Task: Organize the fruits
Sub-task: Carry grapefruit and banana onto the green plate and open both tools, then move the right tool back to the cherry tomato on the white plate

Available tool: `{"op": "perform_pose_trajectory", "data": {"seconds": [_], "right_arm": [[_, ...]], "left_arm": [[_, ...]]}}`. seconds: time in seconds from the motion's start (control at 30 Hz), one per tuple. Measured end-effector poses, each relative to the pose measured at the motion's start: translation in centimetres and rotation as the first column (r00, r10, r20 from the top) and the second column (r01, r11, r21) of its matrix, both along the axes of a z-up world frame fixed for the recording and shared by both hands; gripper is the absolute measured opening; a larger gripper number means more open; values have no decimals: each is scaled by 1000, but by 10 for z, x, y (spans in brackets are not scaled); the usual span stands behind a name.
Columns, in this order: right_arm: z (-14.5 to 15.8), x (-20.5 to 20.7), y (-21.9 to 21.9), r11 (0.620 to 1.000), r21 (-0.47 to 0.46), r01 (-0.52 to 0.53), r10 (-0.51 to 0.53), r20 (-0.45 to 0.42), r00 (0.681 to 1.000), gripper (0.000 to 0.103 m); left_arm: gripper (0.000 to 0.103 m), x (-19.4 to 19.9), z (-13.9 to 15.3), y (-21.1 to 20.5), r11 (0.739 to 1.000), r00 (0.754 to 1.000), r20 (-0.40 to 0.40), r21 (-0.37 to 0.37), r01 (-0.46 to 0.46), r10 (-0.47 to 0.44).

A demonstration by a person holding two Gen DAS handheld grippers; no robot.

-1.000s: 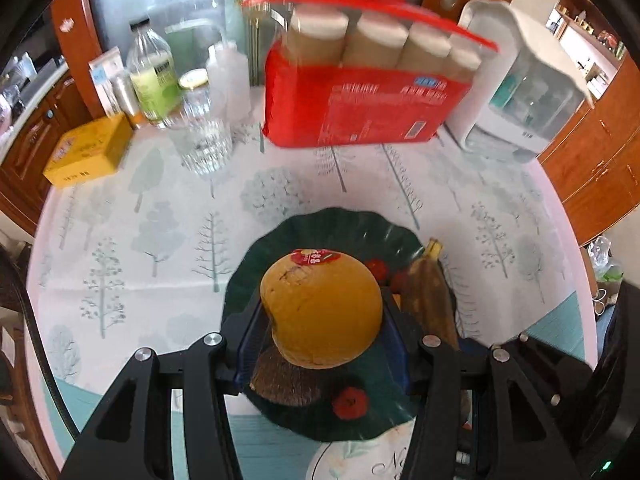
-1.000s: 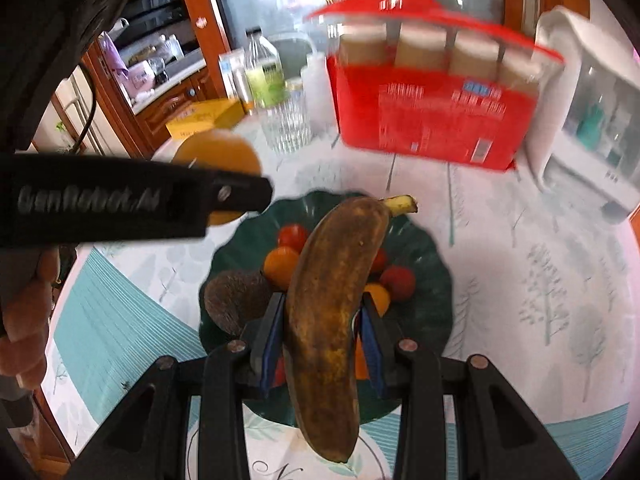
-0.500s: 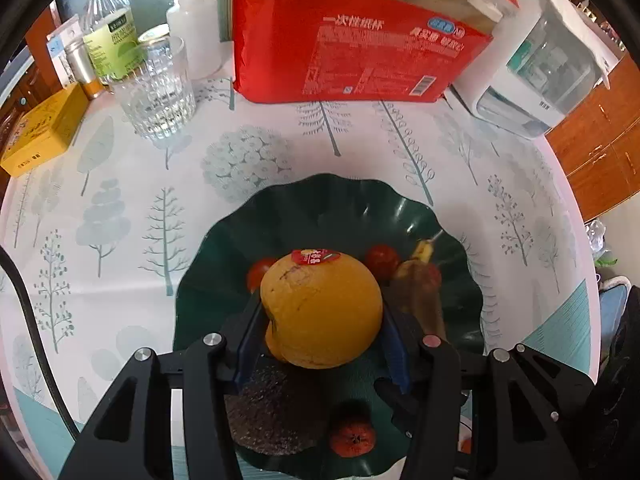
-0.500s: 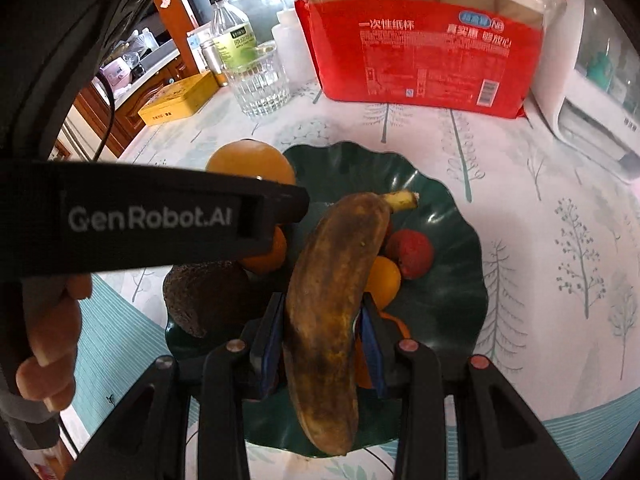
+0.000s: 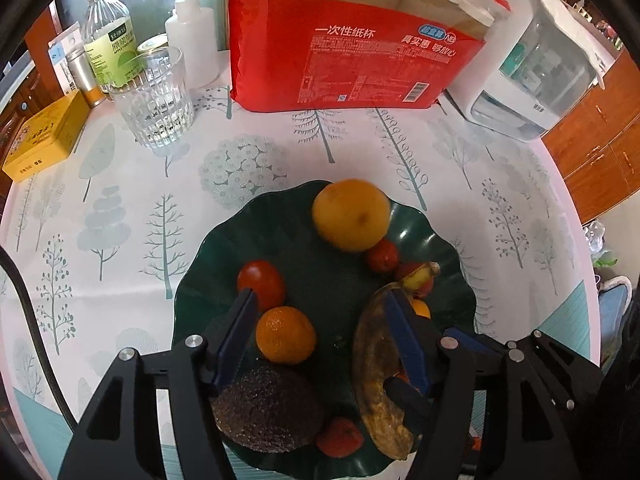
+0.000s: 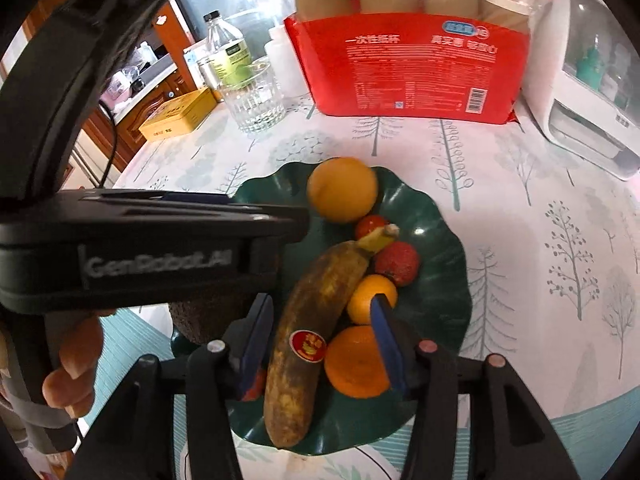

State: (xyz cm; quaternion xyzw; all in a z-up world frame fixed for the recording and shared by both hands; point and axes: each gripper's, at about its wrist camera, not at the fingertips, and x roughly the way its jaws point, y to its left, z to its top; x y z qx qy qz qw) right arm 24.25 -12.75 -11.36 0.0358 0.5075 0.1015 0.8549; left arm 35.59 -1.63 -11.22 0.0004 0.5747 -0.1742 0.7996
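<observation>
A dark green leaf-shaped plate [image 5: 224, 248] [image 6: 448, 240] holds the fruit. A large orange [image 5: 351, 214] [image 6: 342, 189] lies at its far rim. A brown overripe banana [image 5: 374, 376] [image 6: 316, 320] lies on the plate's right side. An avocado [image 5: 267, 408], a tangerine [image 5: 285, 334], a tomato [image 5: 261, 283] and small red fruits lie around it. My left gripper [image 5: 318, 300] is open and empty over the plate. My right gripper [image 6: 322, 304] is open, its jaws either side of the banana.
A red pack of paper cups [image 5: 352, 60] stands behind the plate. A drinking glass [image 5: 152, 100], bottles [image 5: 110, 40] and a yellow box [image 5: 44, 136] stand at the back left. A white appliance [image 5: 536, 64] stands at the back right.
My left gripper opened and let go of the large orange, which now lies at the plate's far rim. My right gripper opened and let the banana down onto the plate.
</observation>
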Motion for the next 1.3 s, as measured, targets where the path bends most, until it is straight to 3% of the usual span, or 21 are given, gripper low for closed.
{"op": "perform_pose_trajectory", "data": {"seconds": [0.47,0.7,1.1,1.3], "right_arm": [[13,-11,-4,1000,-2,12,-12,13,1000,51],[23,-22,-1,1000,-22,10,-9,23,1000,51],[29,-63,-5,998,-56,-3,3,5,1000,51],[46,-89,-12,999,-43,-10,11,27,1000,51]], "left_arm": [[65,-21,21,3,1000,999,34,18,-3,2],[72,-42,40,10,999,997,74,43,-12,8],[77,-108,65,36,996,993,114,76,-48,39],[81,-150,80,37,994,989,144,94,-51,38]]}}
